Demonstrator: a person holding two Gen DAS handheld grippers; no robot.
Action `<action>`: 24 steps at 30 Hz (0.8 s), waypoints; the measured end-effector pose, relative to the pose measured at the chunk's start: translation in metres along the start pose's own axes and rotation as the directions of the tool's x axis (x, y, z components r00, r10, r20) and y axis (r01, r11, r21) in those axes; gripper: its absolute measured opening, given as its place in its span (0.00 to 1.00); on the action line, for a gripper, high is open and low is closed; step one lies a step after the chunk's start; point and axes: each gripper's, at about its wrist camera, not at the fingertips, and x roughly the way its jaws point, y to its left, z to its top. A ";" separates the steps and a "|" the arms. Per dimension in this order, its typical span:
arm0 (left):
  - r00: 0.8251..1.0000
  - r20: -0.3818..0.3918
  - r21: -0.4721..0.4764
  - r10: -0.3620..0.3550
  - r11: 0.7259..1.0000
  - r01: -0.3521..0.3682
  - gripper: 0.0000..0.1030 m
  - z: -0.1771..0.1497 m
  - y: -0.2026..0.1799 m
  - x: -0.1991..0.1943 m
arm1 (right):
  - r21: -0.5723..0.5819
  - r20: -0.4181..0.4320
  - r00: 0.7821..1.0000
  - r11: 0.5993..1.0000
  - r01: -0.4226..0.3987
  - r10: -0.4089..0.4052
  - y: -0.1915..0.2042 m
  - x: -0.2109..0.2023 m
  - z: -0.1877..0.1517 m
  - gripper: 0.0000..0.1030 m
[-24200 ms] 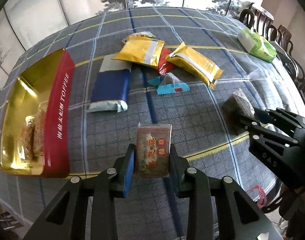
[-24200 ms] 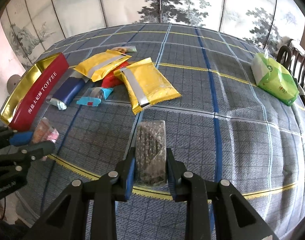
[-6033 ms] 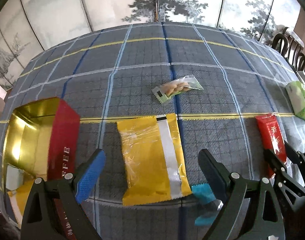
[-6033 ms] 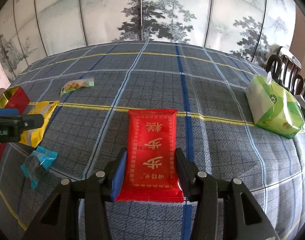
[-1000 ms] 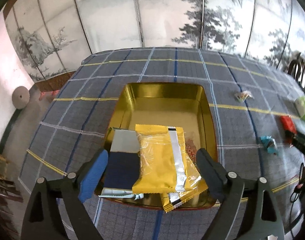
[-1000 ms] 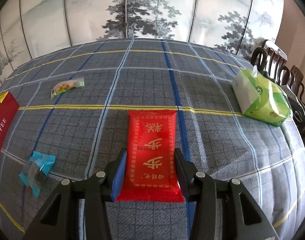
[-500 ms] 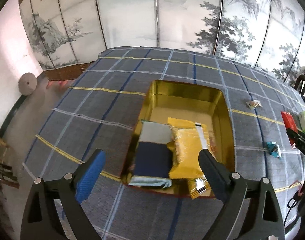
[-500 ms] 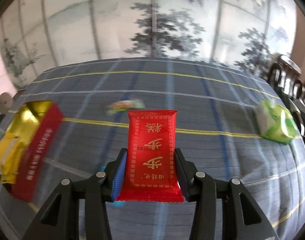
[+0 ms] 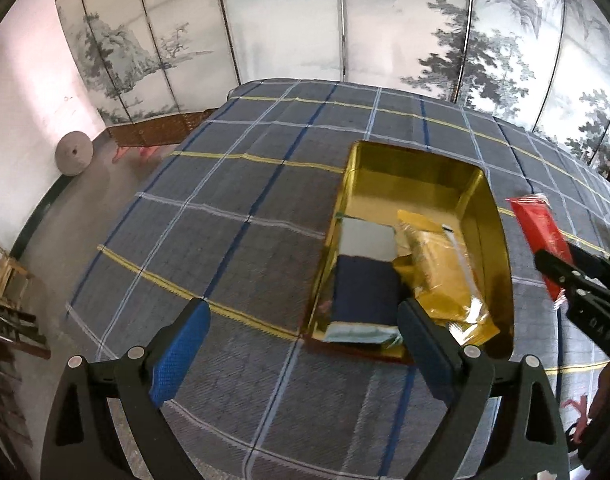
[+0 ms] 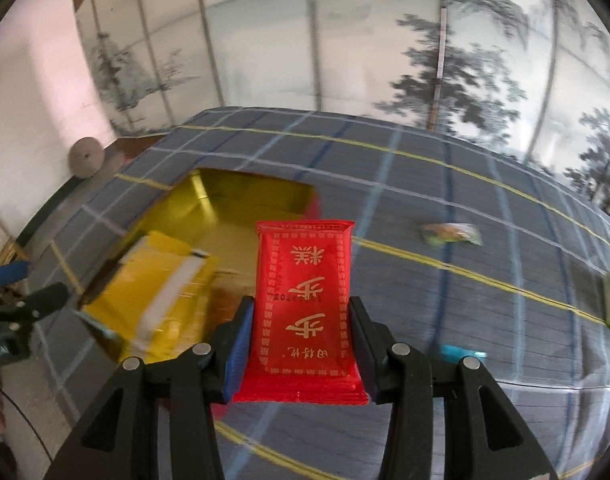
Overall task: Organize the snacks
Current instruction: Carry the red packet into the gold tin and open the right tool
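Two tongs work here: the right tongs point(image 10: 301, 344) pinch a flat red foil snack packet point(image 10: 305, 300) just short of the gold-lined rectangular tin point(image 9: 493, 216) on the desk, so lowering and releasing inside looks next, while the left tongs point(image 9: 301, 348) hover spread, empty.

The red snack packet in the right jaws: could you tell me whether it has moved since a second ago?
Yes. The red snack packet has travelled left across the table to the gold tin.
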 end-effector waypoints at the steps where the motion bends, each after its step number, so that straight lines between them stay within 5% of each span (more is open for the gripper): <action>1: 1.000 -0.002 -0.006 0.005 1.000 -0.005 0.90 -0.001 0.003 0.000 | -0.016 -0.009 1.000 1.000 -0.009 0.009 0.010 0.003 0.001 0.45; 24: 0.999 -0.037 -0.063 0.003 0.998 -0.006 0.90 -0.005 0.034 0.008 | -0.040 -0.060 0.997 0.997 -0.059 0.056 0.065 0.035 0.009 0.45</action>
